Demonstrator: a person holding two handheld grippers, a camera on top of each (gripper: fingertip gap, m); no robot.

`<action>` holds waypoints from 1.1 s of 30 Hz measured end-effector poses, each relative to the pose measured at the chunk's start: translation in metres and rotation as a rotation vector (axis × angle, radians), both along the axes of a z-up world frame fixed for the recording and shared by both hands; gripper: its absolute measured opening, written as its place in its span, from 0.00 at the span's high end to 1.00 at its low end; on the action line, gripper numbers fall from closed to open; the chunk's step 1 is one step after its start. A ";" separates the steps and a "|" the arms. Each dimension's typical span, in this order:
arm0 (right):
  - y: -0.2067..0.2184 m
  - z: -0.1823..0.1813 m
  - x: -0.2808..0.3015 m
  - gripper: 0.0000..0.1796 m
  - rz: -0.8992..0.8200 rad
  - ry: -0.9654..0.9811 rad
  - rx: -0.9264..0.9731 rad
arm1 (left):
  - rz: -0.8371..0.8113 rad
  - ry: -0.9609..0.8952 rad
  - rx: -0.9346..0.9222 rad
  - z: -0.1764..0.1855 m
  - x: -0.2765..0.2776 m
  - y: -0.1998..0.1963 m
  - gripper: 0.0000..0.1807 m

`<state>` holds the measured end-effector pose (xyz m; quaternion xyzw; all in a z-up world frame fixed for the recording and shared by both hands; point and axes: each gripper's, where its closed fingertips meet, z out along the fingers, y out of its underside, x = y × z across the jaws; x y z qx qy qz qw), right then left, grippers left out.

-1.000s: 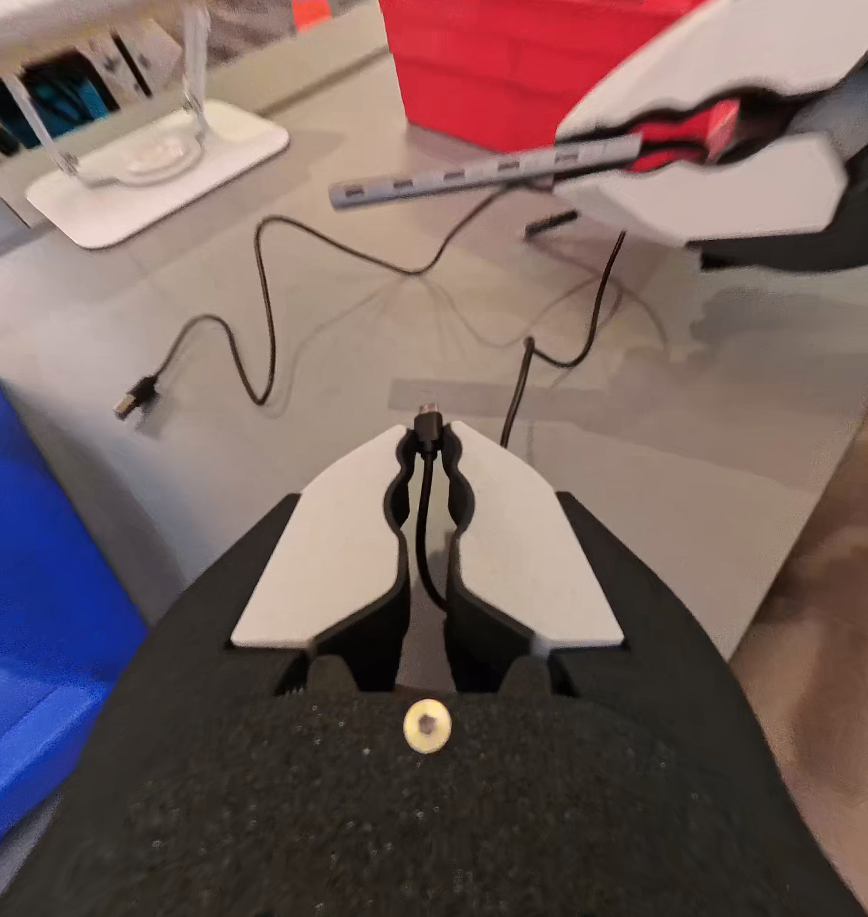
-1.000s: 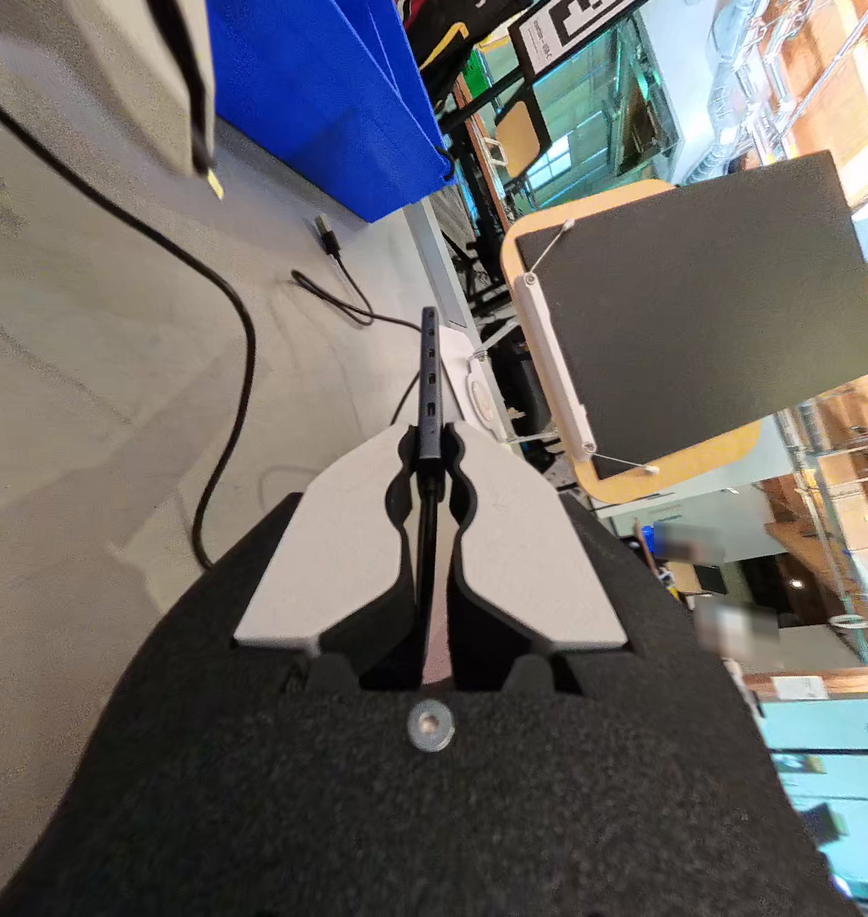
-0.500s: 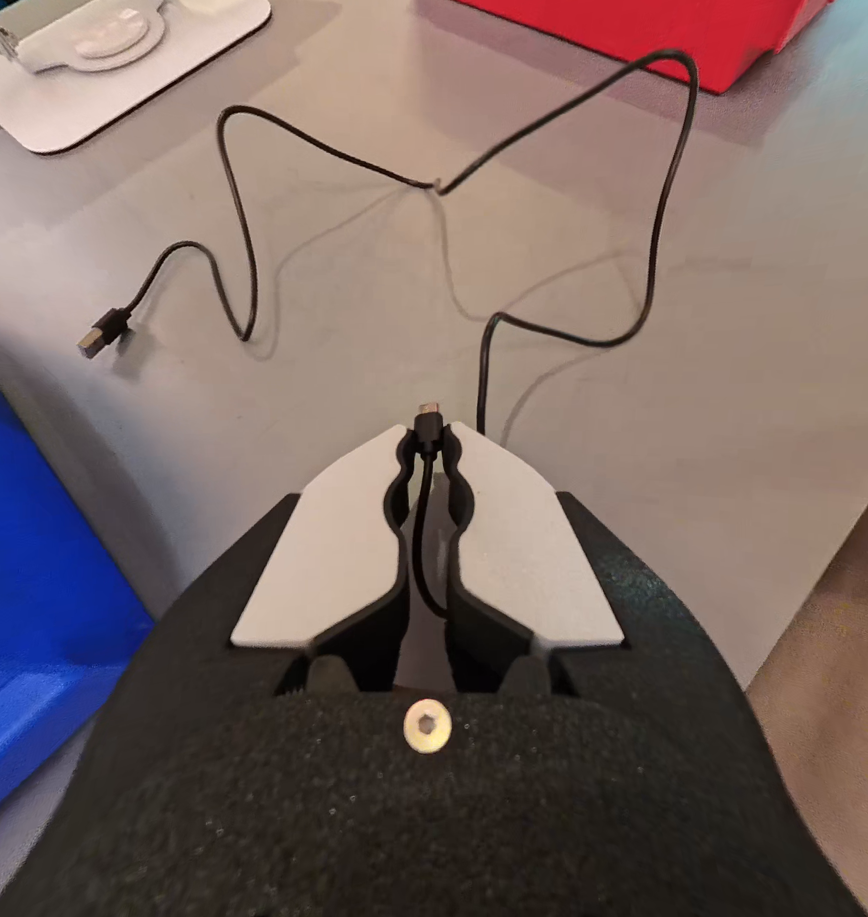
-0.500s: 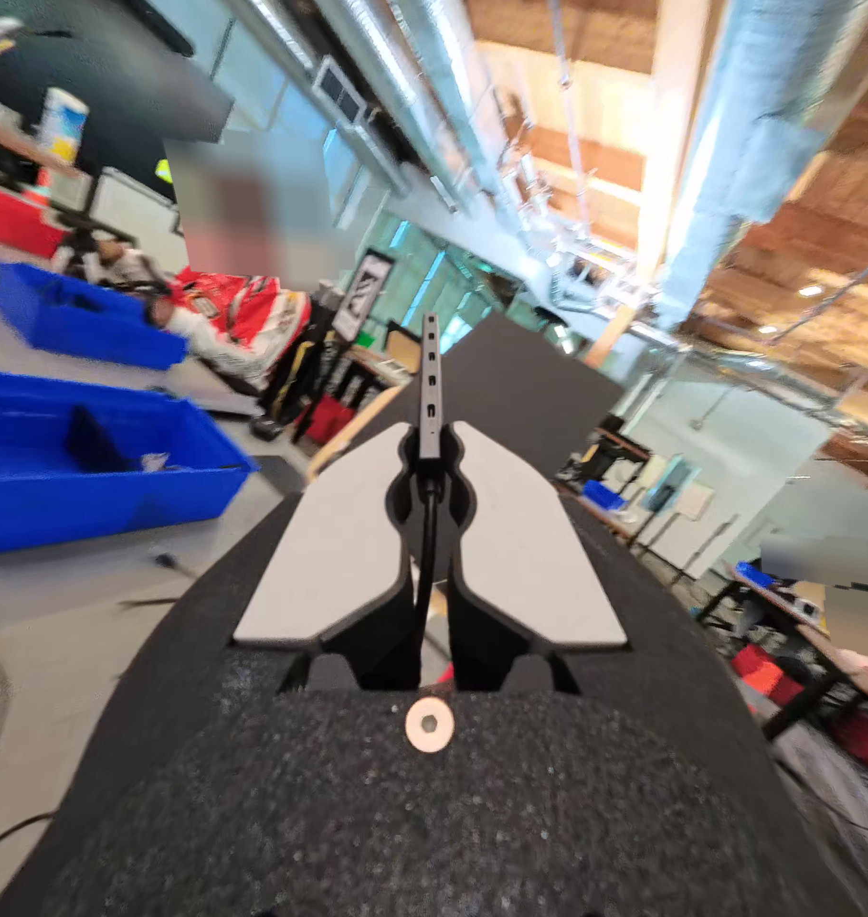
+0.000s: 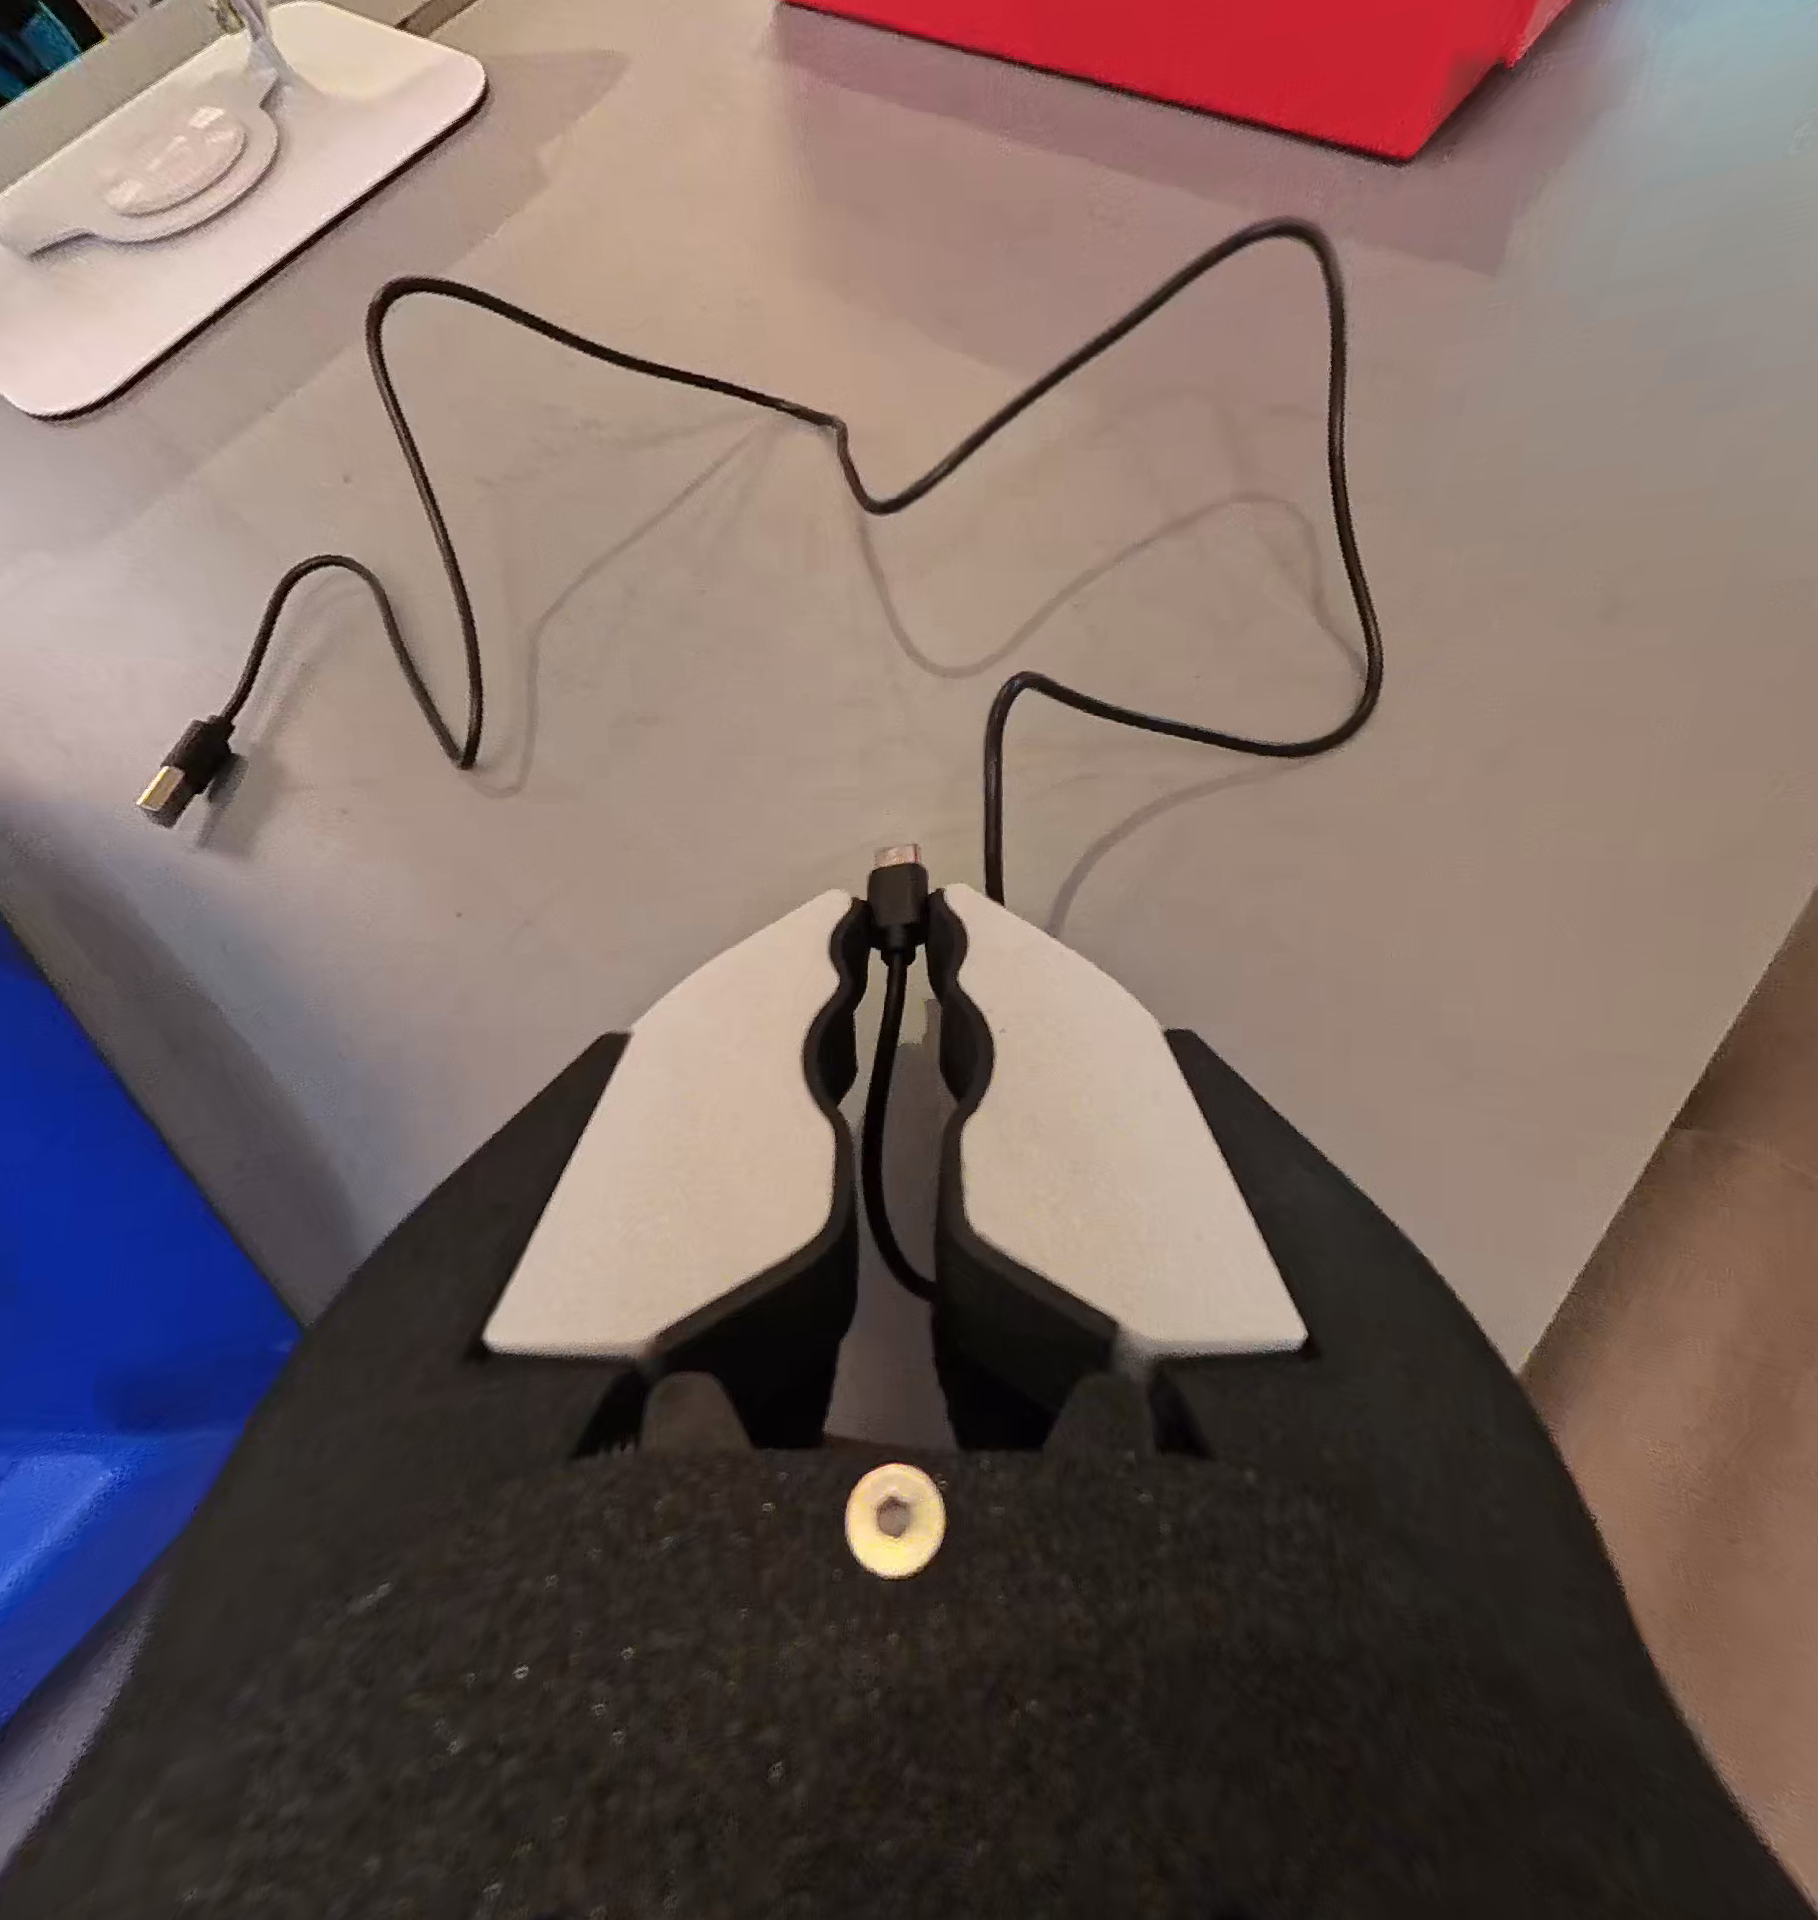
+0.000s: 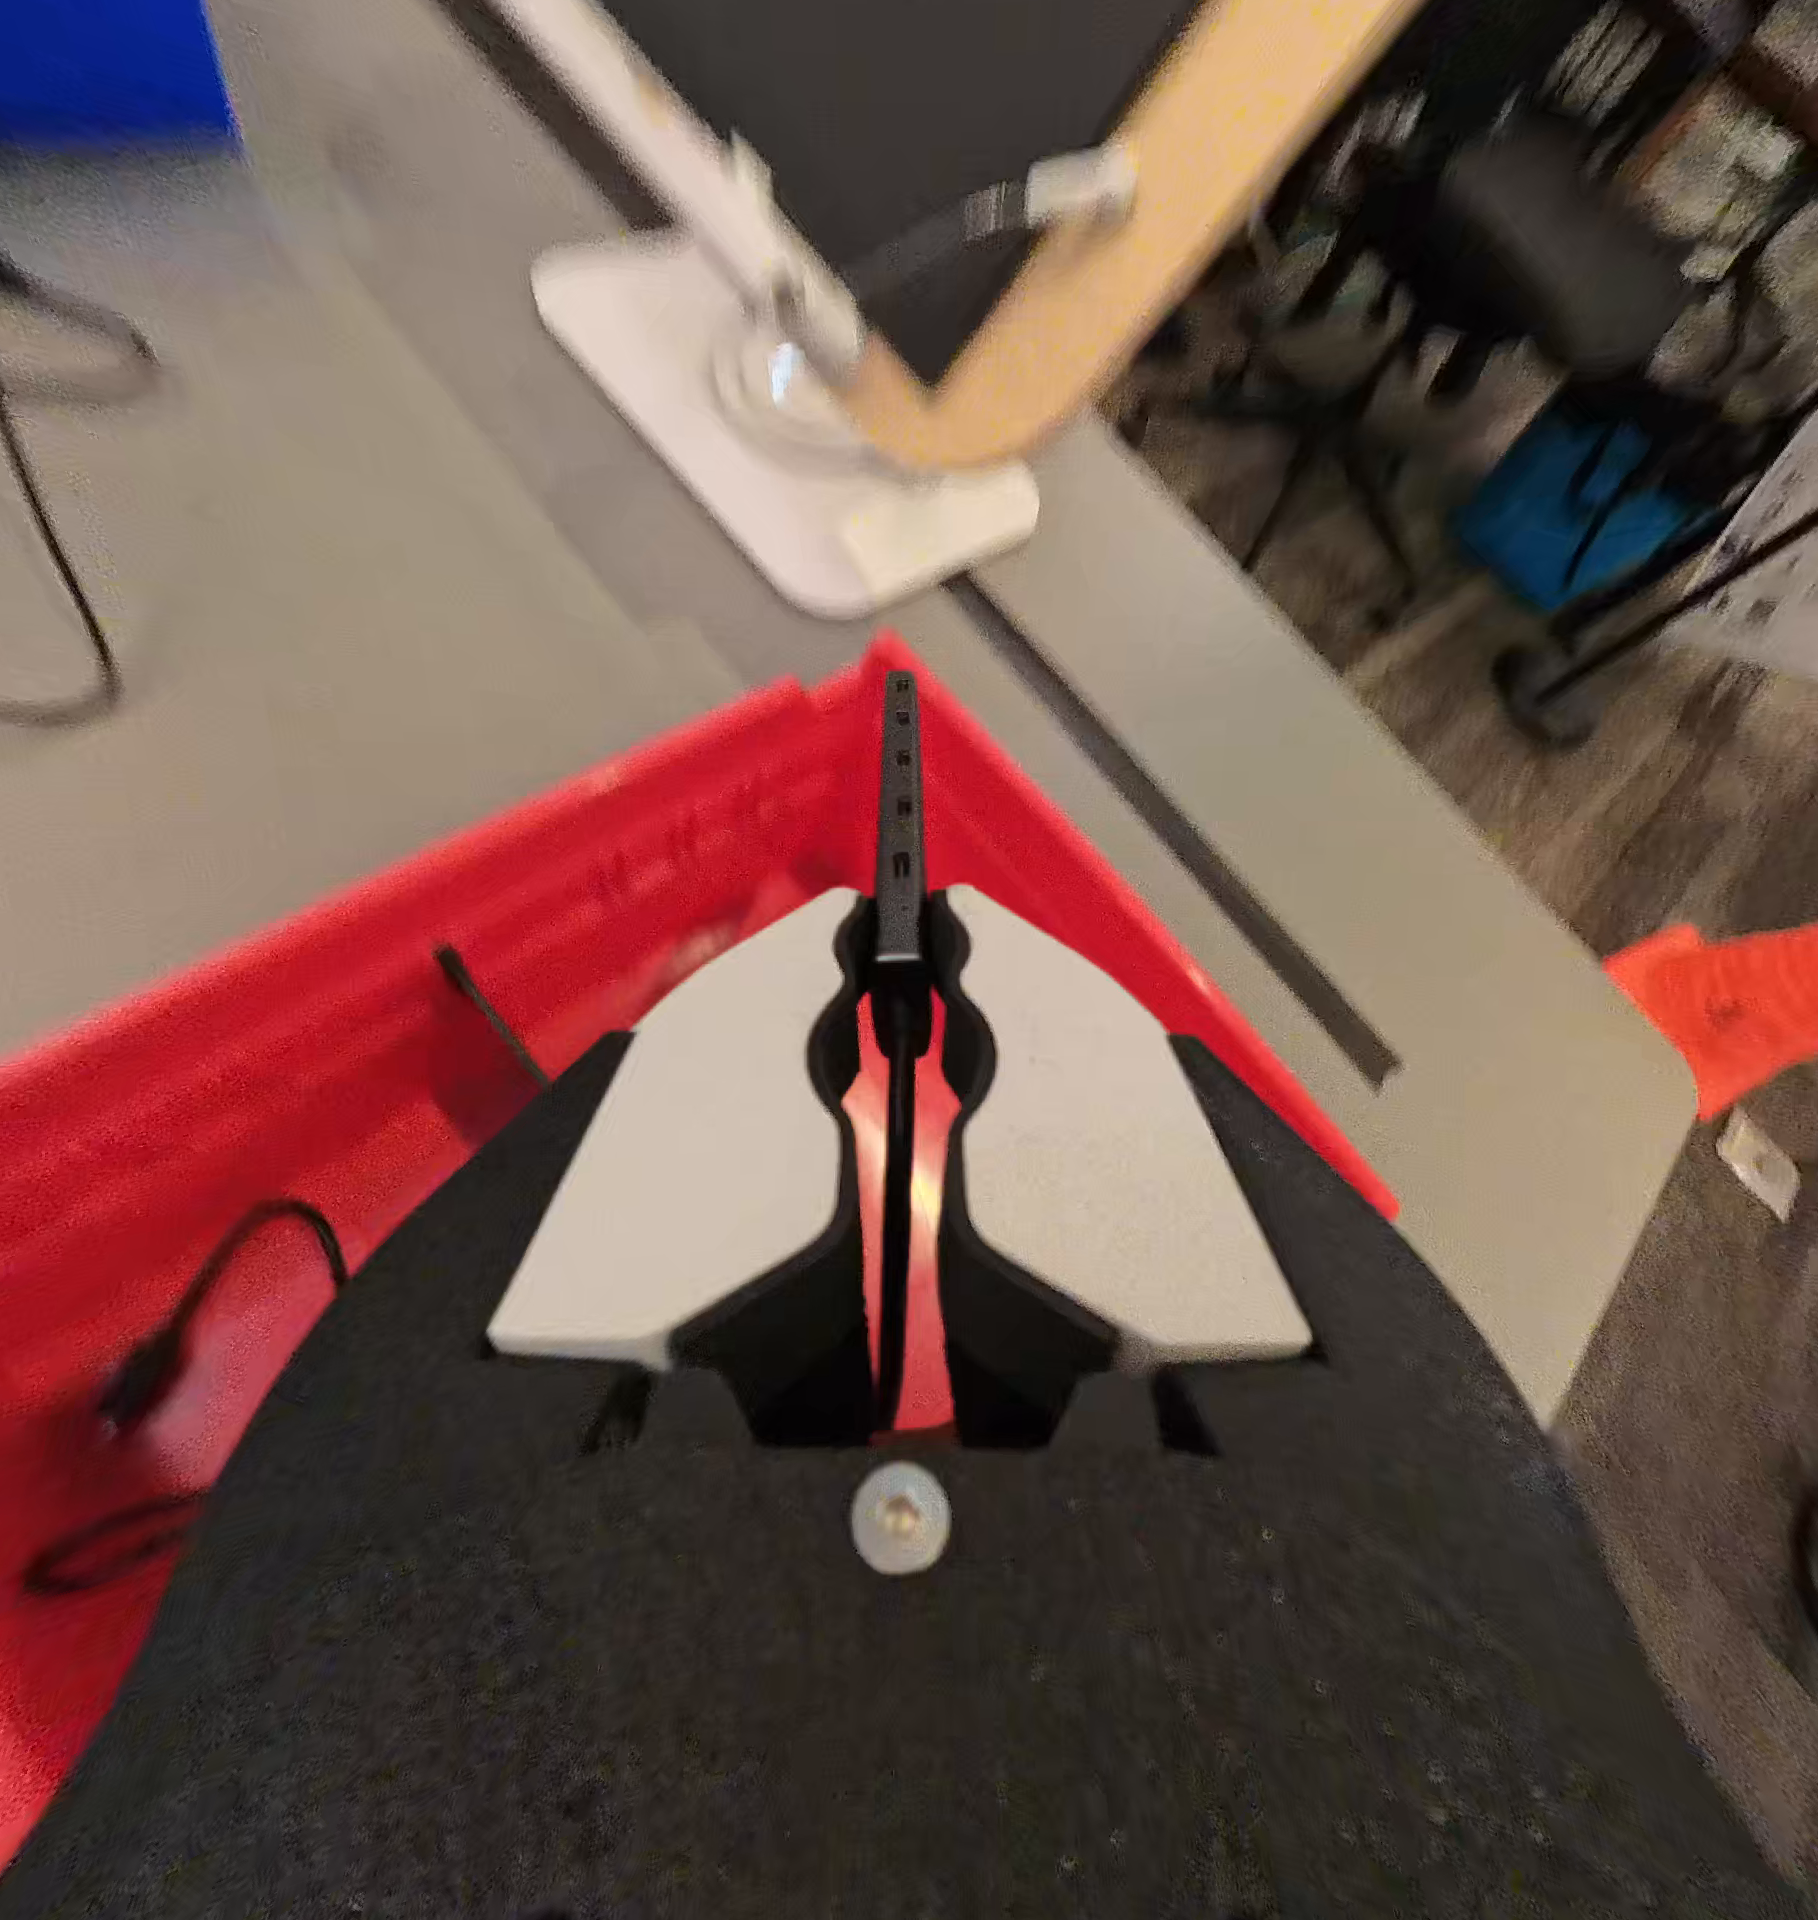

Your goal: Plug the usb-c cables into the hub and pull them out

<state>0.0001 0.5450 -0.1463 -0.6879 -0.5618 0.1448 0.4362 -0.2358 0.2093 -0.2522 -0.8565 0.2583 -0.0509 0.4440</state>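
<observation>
Plainly, the left gripper [image 5: 897, 902] is closed tight on the plug [image 5: 897, 888] of the black cable [image 5: 1341, 520], metal tip poking out at 12 o'clock beyond the fingertips so it stays free to enter a port, while the slack loops over the grey table [image 5: 676, 831] to a second connector [image 5: 186, 756] lying at 9 o'clock. Meanwhile the right gripper [image 6: 900, 914] is clamped on the tail end of the hub [image 6: 901, 800], held edge-up above the red bin [image 6: 261, 1039] with its ports exposed along the 12 o'clock line, apparently so a plug can reach them; no cable is plugged into those ports.
</observation>
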 end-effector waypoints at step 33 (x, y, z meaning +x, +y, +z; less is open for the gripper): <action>-0.278 -0.115 -0.158 0.50 0.552 -0.377 -0.447 | -0.038 -0.297 -0.037 0.013 0.034 0.033 0.85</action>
